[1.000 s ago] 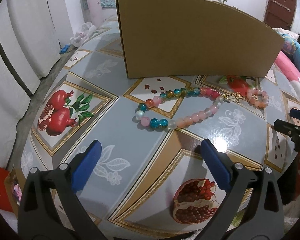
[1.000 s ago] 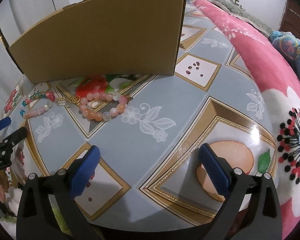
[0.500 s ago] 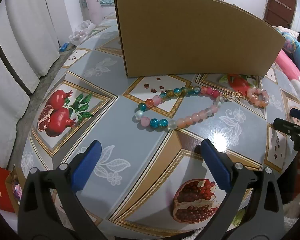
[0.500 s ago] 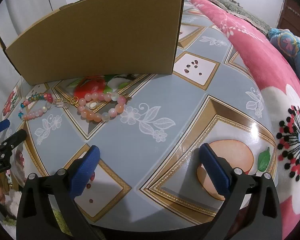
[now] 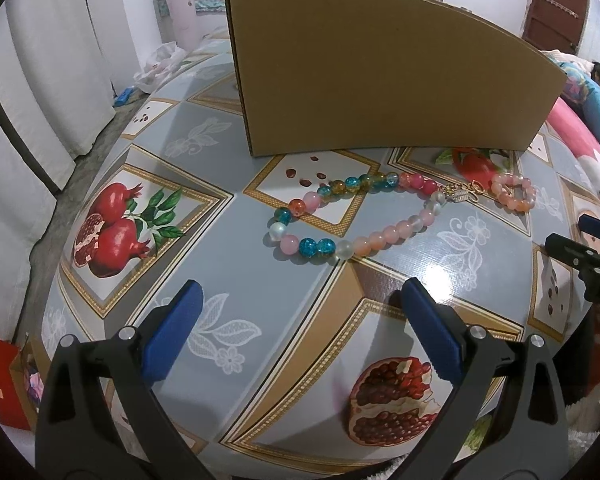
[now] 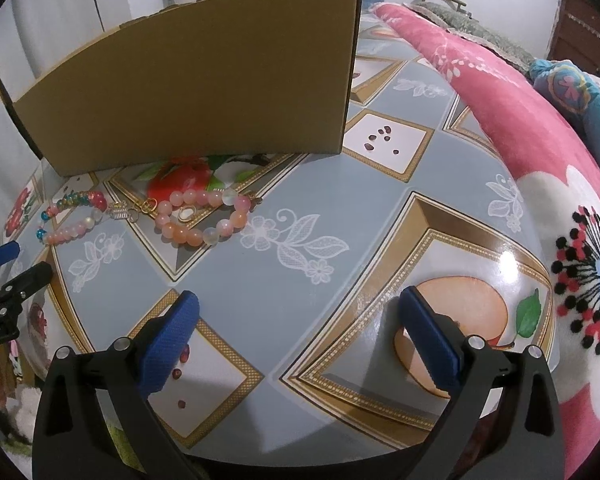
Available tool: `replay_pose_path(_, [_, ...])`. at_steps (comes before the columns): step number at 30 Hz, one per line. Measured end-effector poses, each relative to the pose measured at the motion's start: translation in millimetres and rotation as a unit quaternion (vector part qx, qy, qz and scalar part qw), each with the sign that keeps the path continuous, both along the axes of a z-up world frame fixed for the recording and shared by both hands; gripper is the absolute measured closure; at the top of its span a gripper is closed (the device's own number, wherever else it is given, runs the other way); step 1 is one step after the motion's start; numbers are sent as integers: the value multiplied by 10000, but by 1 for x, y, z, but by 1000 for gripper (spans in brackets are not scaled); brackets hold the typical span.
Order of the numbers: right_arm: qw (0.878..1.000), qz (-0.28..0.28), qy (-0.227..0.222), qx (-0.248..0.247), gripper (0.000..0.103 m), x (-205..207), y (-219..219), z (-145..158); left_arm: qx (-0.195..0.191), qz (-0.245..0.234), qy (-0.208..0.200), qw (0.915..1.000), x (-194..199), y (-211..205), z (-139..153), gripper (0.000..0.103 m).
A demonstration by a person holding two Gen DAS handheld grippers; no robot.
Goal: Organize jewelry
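Observation:
A long bead bracelet (image 5: 352, 216) in teal, amber, pink and peach lies on the patterned table (image 5: 228, 256), ahead of my left gripper (image 5: 300, 292), which is open and holds nothing. A smaller peach-pink bracelet (image 5: 514, 196) lies to its right, past small gold and silver clasps (image 5: 464, 192). In the right wrist view the pink bracelet (image 6: 202, 218) lies ahead and left of my right gripper (image 6: 300, 300), also open with nothing between its fingers. The long bracelet (image 6: 70, 216) sits far left there. A small gold-rimmed oval piece (image 6: 187, 213) rests inside the pink loop.
A tall brown cardboard box (image 5: 380, 68) stands just behind the jewelry, box (image 6: 204, 80) wall facing me. A pink floral blanket (image 6: 520, 120) borders the table's right side. White curtains (image 5: 40, 80) hang at left. The table edge drops off close below both grippers.
Both grippers have crept slightly forward, so the box and beads look a little larger. The jewelry has not moved.

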State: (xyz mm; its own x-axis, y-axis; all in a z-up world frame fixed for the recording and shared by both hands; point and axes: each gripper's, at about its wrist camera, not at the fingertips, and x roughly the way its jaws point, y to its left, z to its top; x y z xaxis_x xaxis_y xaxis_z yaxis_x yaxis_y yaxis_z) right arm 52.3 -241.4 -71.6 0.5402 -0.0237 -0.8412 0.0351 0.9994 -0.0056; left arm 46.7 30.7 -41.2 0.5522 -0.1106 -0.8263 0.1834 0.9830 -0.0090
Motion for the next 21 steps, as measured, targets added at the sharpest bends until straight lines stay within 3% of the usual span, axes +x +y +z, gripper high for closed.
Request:
replay_pose_path(5, [9999,83,83,9,6,1,-1,3,-15,-43,-66,10000,-1,1,-1,7])
replay_pose_path(11, [9986,168,-427,257,6,-12,-1,27,-14,-101,-173,9998,-4,3,1,7])
replay_pose_path(15, [9933,368,-747,800,6,-17,1,45,-157,-108,-406,9990,-11,10,10,8])
replay_pose_path(21, [9800,666,-883,1654,7,-20,10,59,-494,-38,-881,9949,-21,26,35,8])
